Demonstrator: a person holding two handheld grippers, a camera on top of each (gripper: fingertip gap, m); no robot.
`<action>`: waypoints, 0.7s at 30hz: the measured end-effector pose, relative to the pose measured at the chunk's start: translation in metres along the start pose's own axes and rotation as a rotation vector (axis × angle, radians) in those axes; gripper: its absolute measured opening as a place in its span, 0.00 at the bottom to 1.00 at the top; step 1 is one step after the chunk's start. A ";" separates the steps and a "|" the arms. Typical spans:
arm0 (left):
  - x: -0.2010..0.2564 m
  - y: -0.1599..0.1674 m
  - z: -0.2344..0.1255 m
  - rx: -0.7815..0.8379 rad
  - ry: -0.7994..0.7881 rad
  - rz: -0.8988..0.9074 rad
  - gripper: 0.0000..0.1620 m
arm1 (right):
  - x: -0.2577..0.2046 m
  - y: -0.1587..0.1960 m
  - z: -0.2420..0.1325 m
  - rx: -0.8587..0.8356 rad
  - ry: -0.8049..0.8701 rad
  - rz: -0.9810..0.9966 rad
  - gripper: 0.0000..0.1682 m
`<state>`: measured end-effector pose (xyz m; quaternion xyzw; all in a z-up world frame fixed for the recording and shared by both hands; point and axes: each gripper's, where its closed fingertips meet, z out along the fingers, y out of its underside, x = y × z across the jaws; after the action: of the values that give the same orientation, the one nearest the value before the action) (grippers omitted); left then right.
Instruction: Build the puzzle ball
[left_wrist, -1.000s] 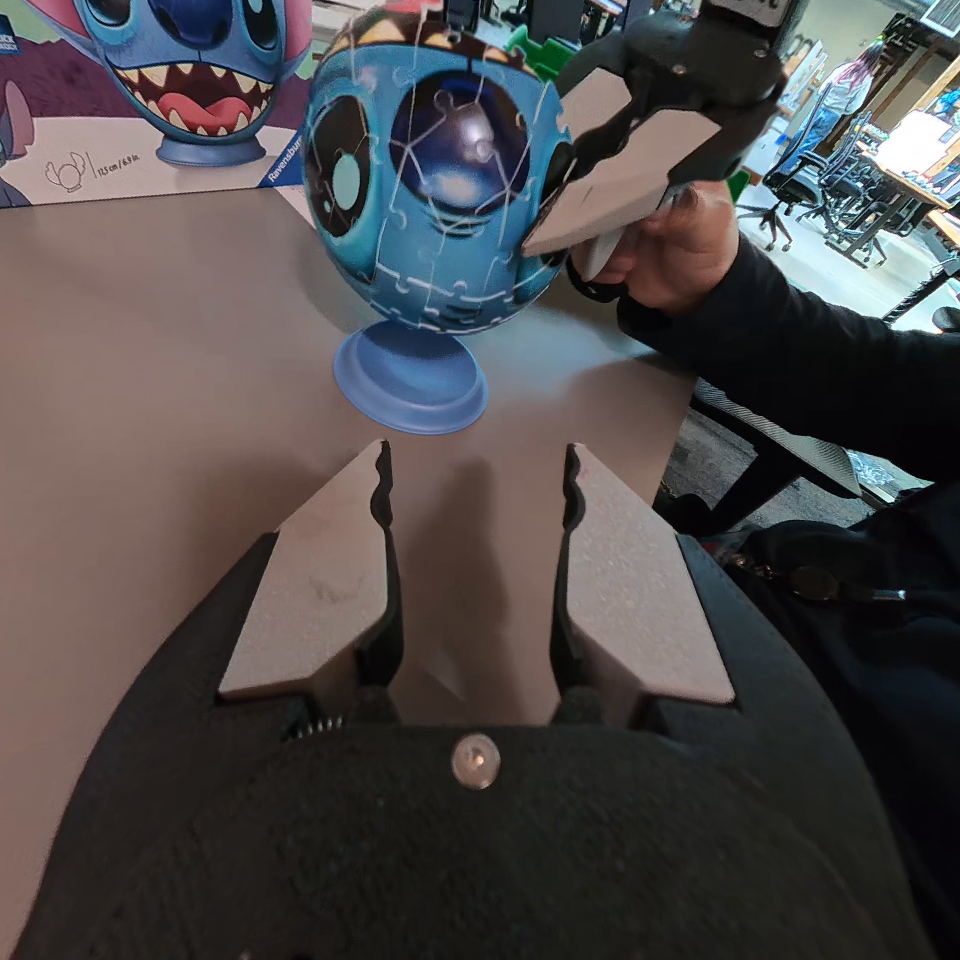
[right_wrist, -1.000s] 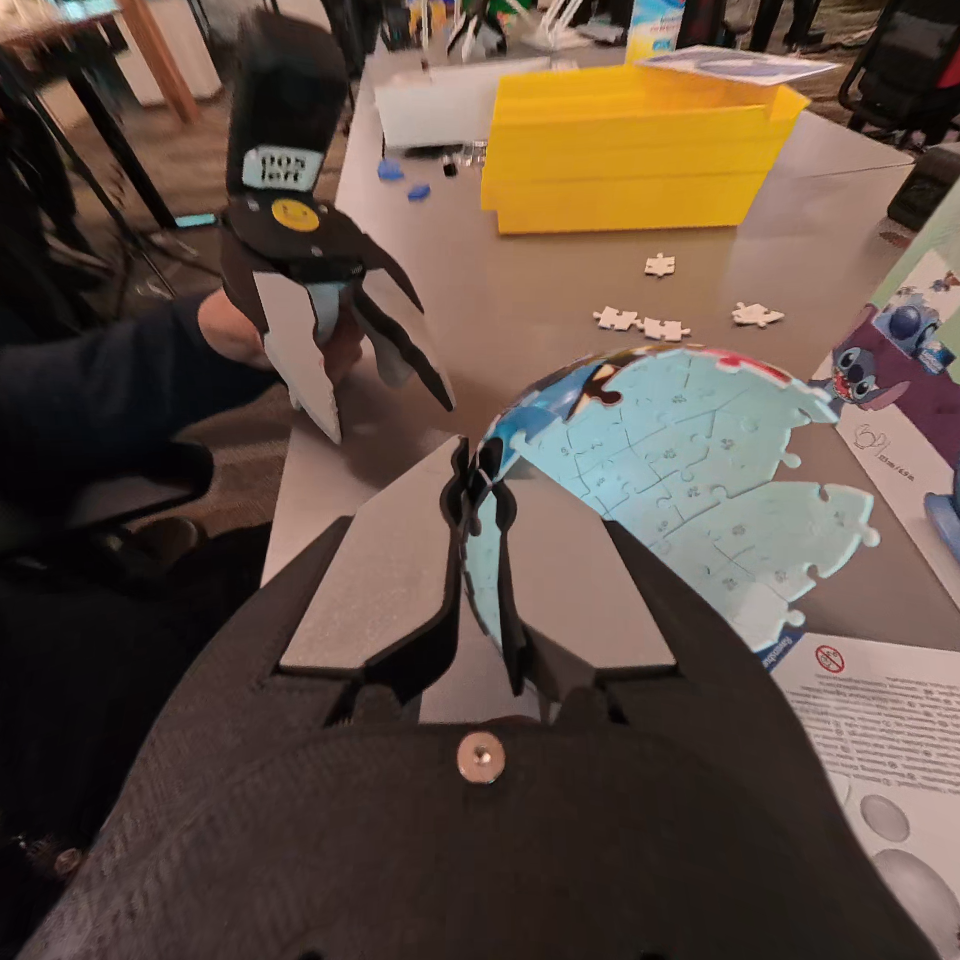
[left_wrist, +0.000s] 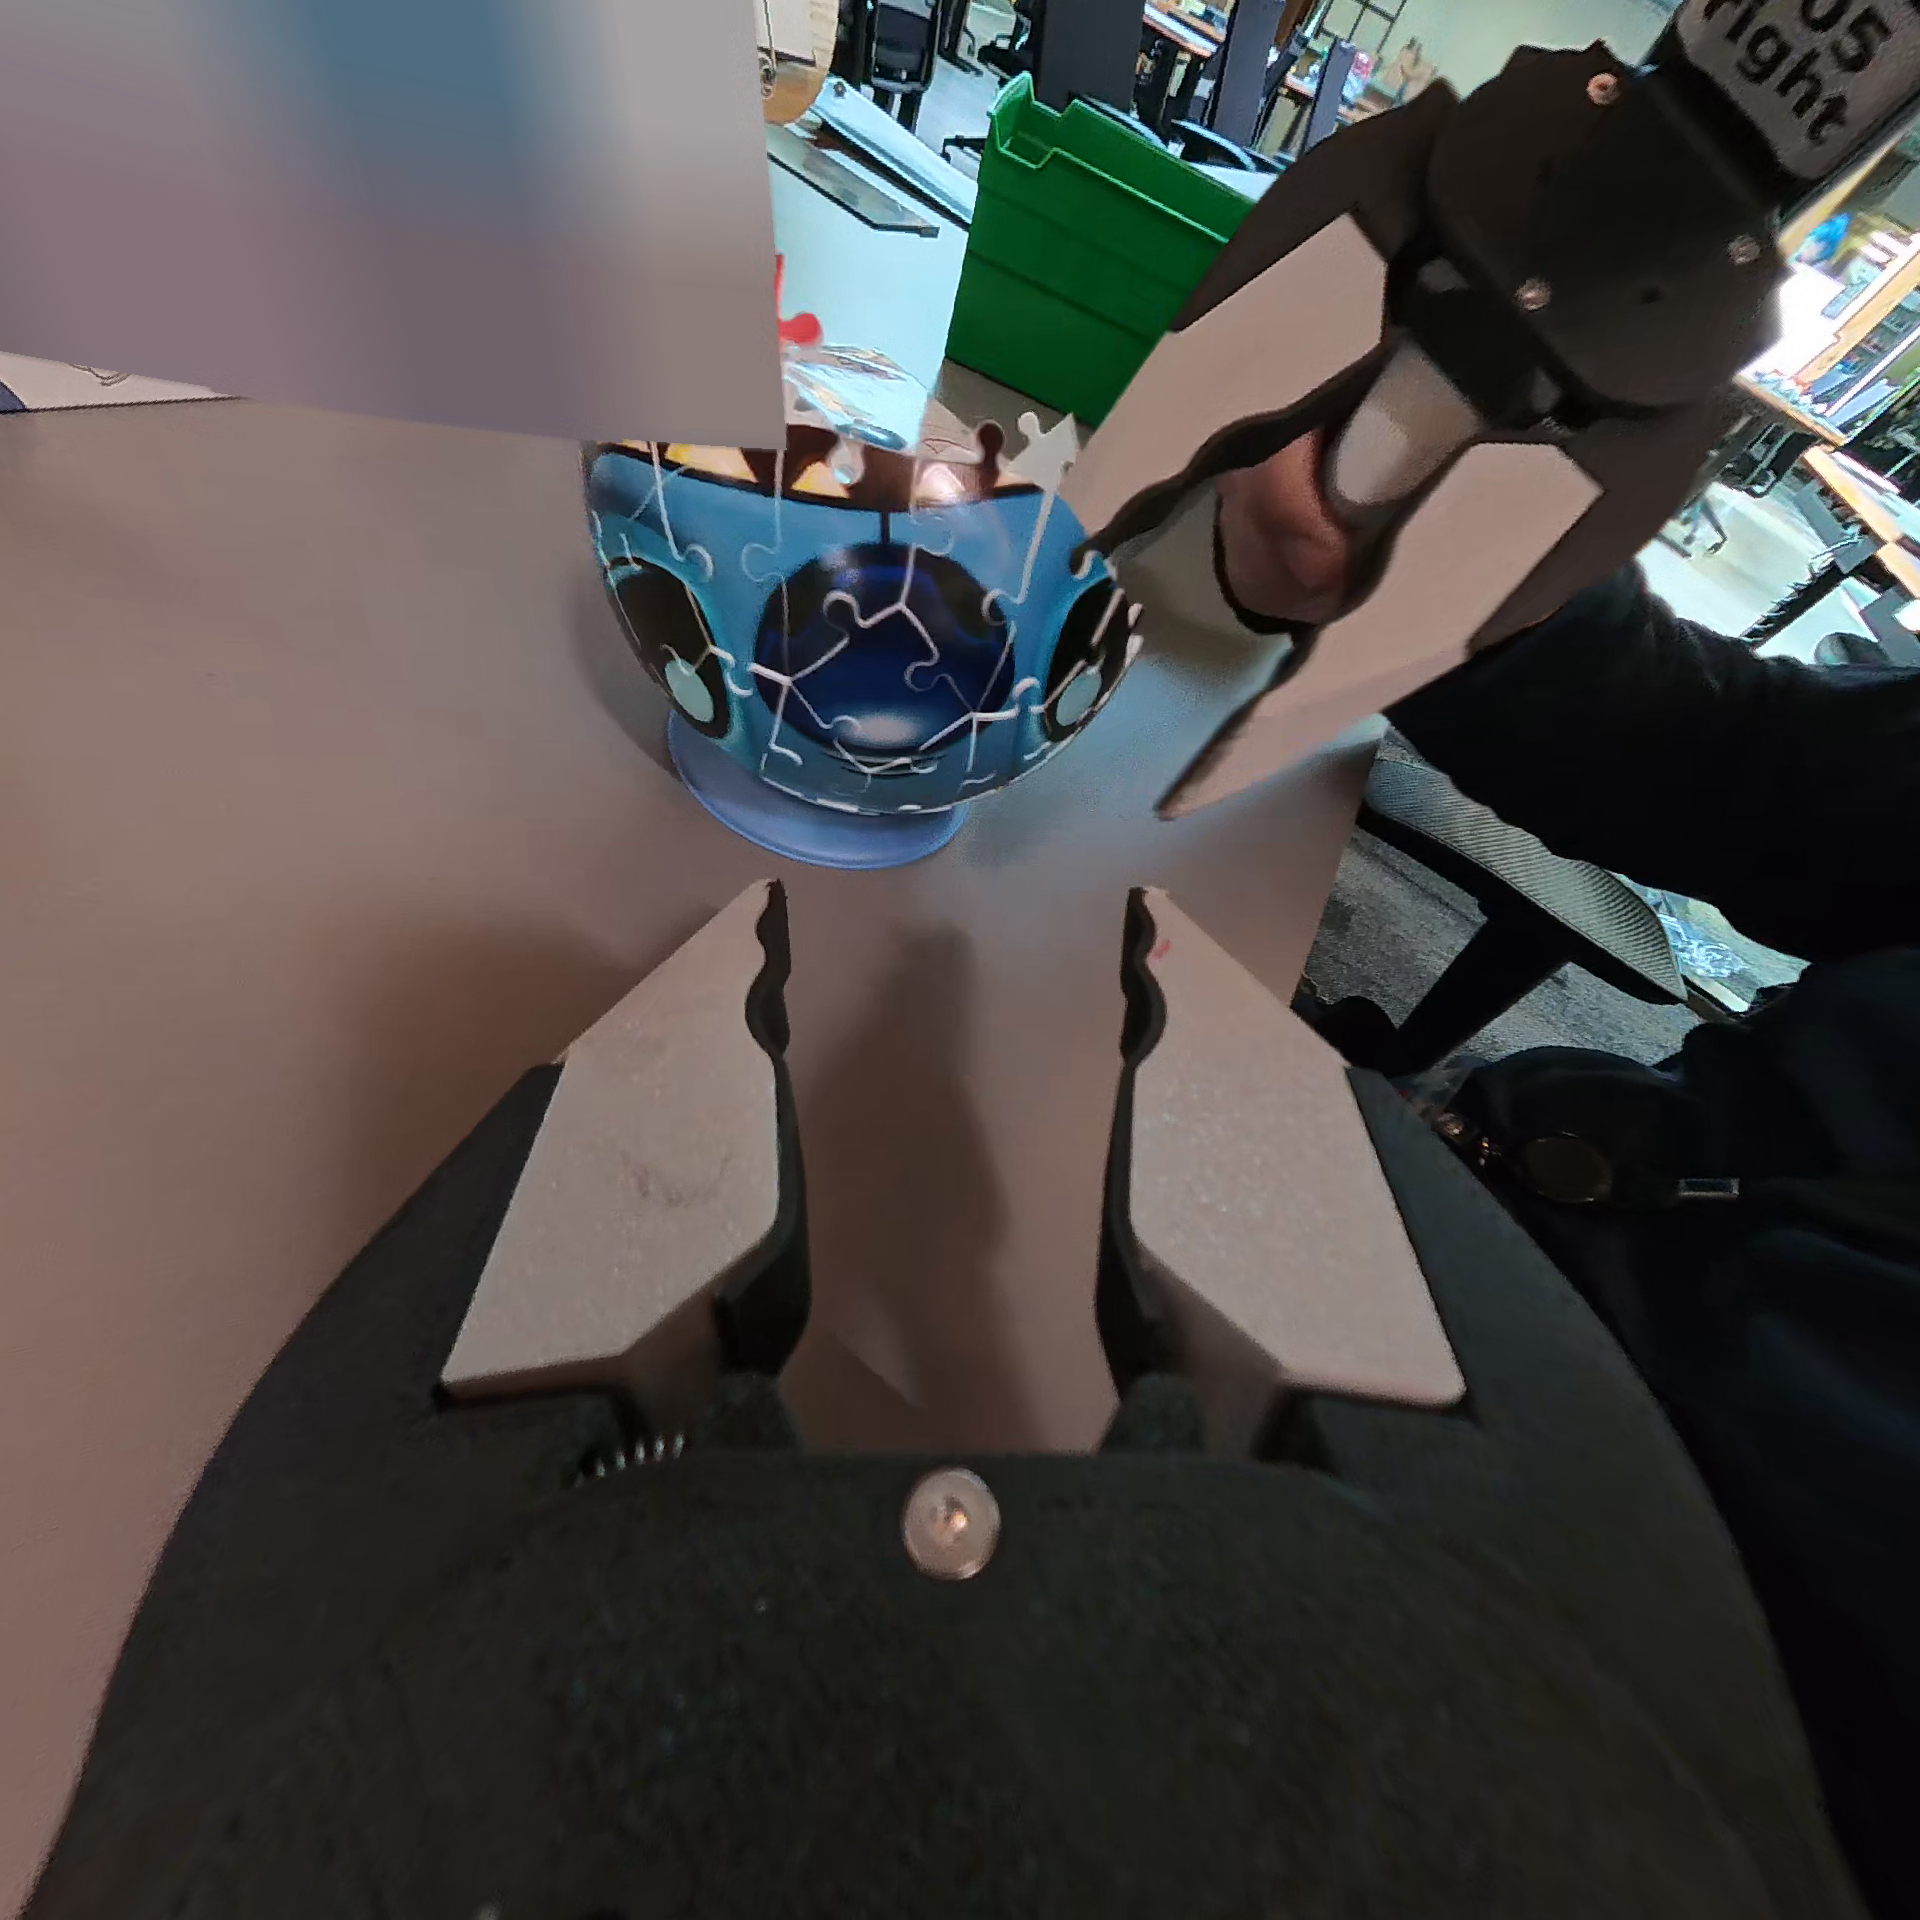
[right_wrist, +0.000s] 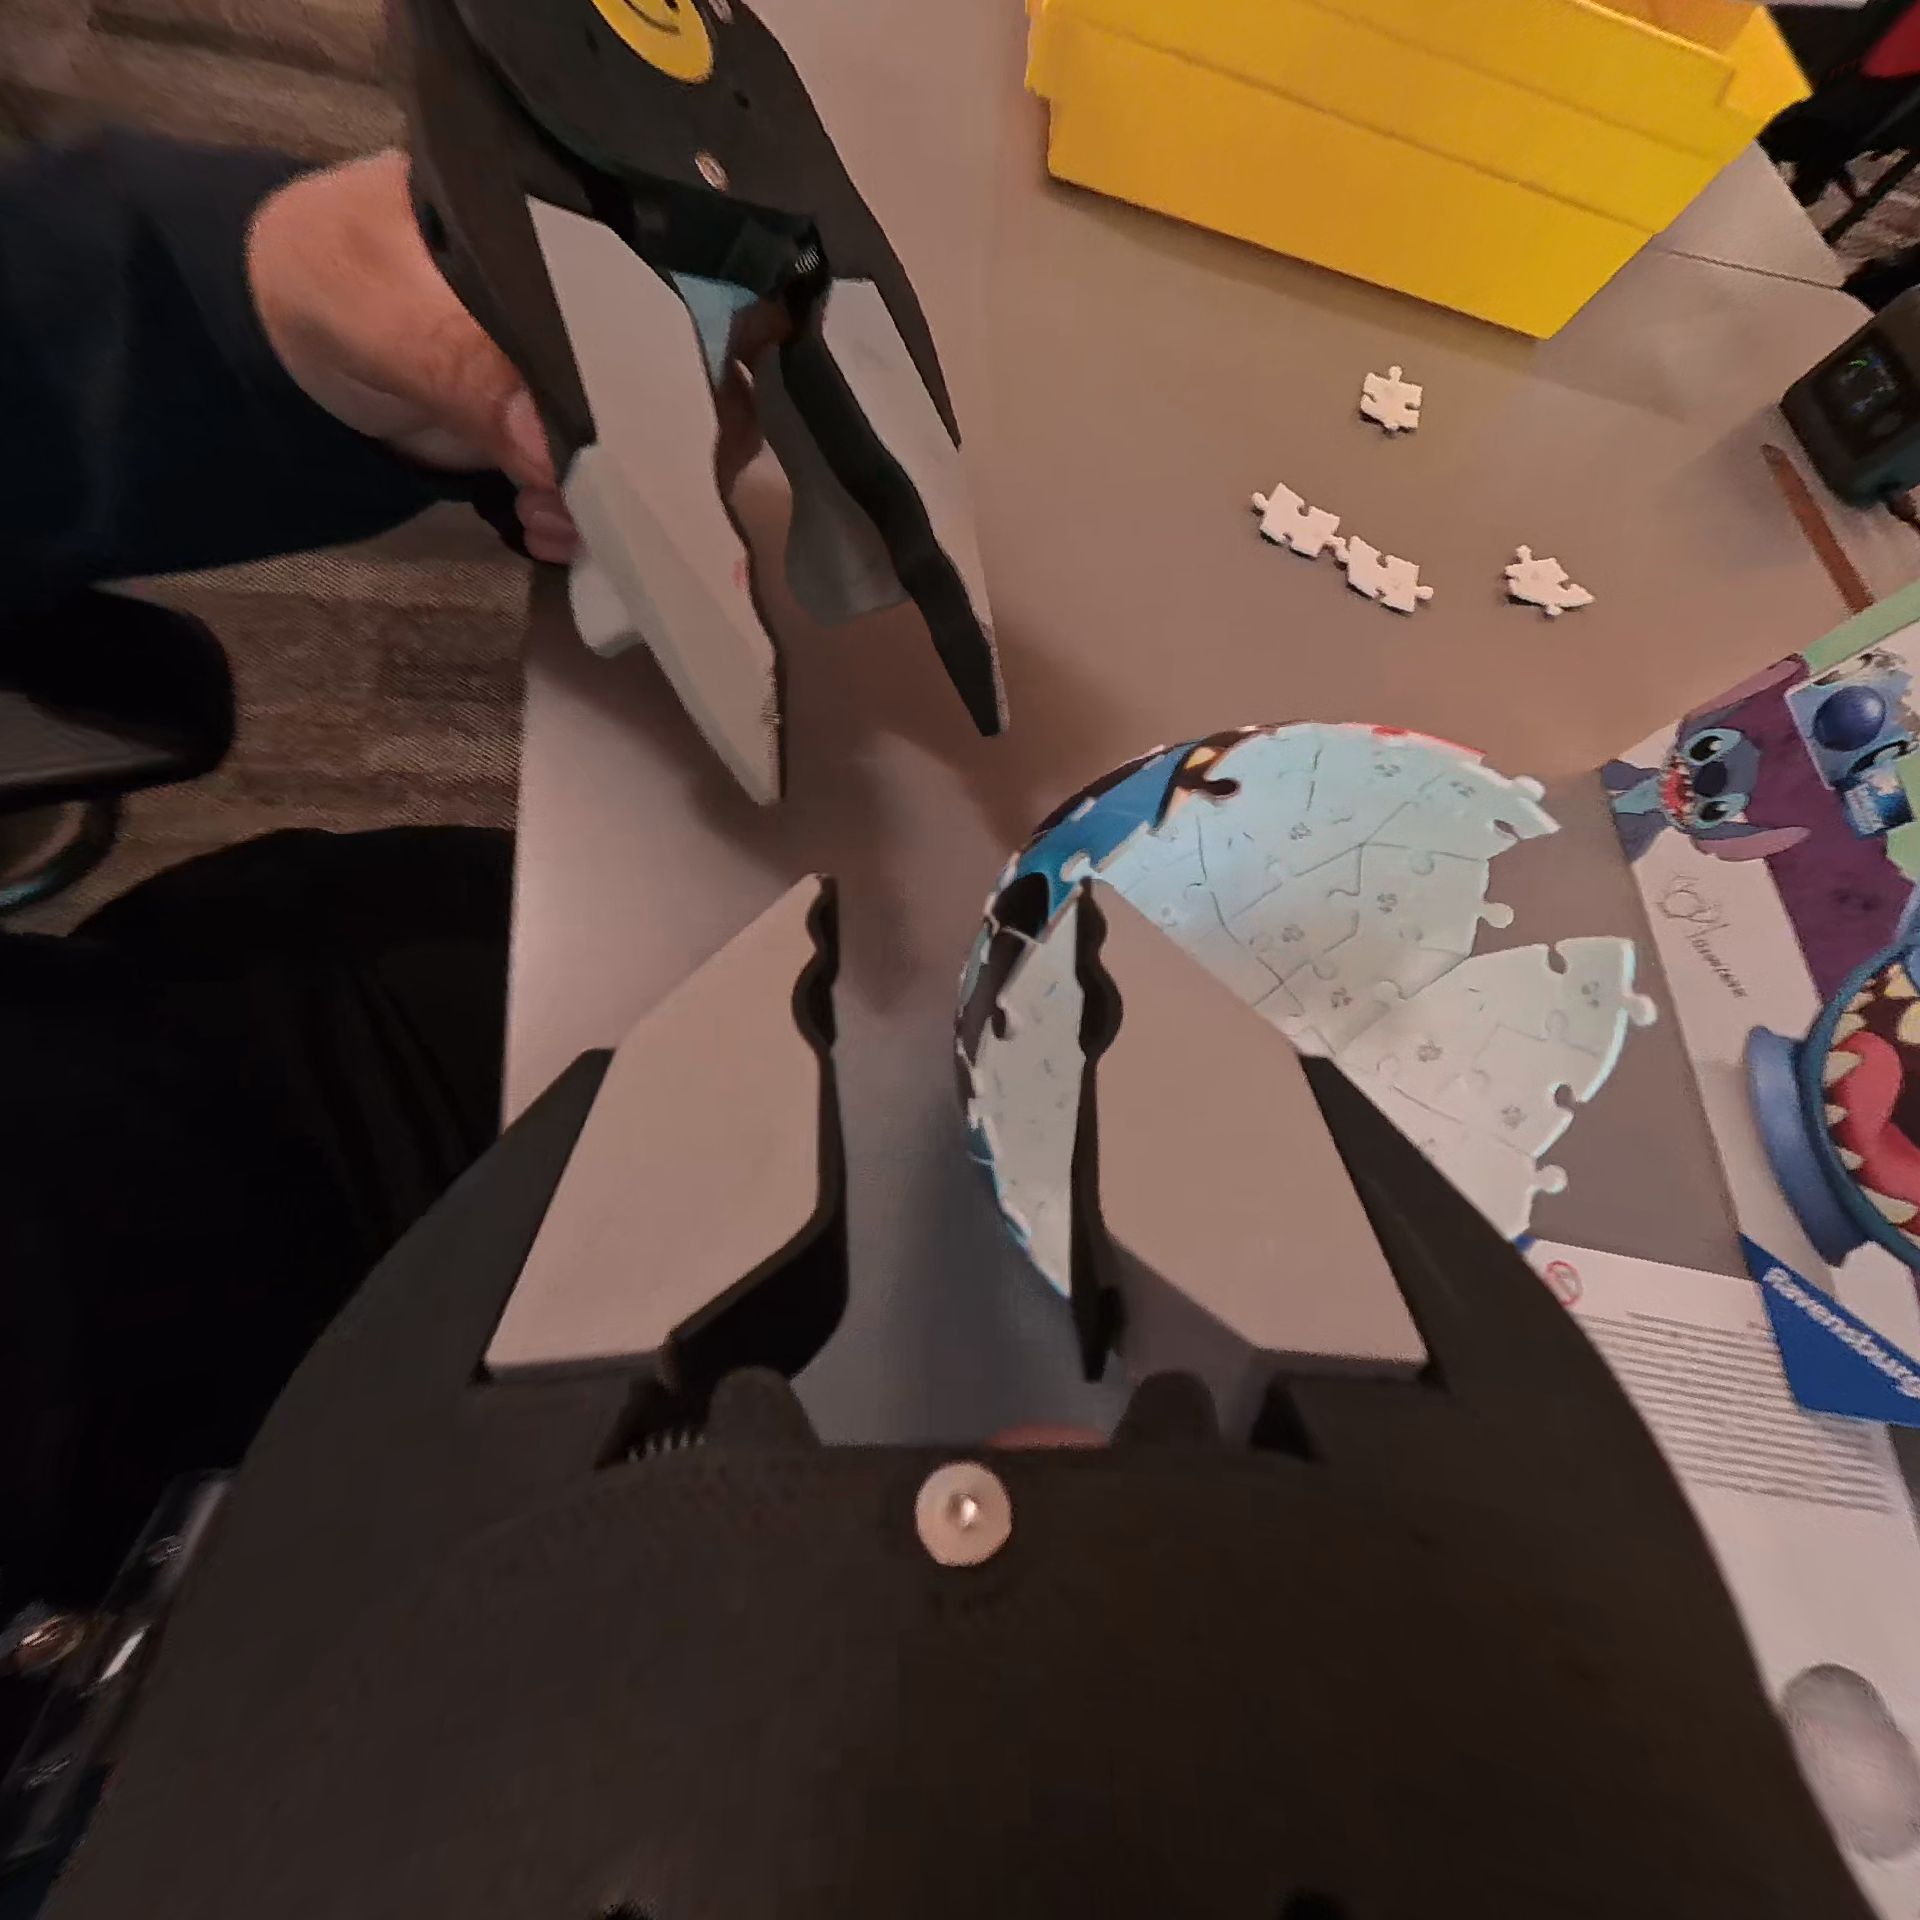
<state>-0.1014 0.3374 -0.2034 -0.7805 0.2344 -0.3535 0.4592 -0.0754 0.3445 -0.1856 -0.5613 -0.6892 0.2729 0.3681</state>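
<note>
The left tool hung open and empty above the bench. Just beyond it the half-built ball stood on its blue stand. The right tool was open too, one finger at the ball's rim. Farther off lay four loose pieces and a yellow box.

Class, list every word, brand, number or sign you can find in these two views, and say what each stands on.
I leave wording unquoted; these things bear it.
Pale tag on the right claw: bold dark print.
Puzzle box: white lettering on a blue corner badge.
Instruction sheet: fine print, blurred.
Puzzle ball, inside faces: tiny marks, unreadable.
</note>
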 end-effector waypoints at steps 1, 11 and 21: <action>0.000 0.000 0.000 0.001 0.002 -0.001 0.38 | -0.005 -0.003 -0.006 0.022 -0.026 0.018 0.28; 0.001 -0.005 -0.001 0.034 0.040 -0.046 0.38 | 0.020 -0.014 -0.089 0.274 -0.057 0.230 0.31; -0.037 -0.043 -0.020 0.165 -0.102 0.075 0.35 | 0.164 0.109 -0.164 0.073 0.345 0.427 0.31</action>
<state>-0.1392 0.3724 -0.1710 -0.7478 0.2100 -0.3138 0.5462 0.1046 0.5225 -0.1434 -0.7184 -0.4722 0.2691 0.4342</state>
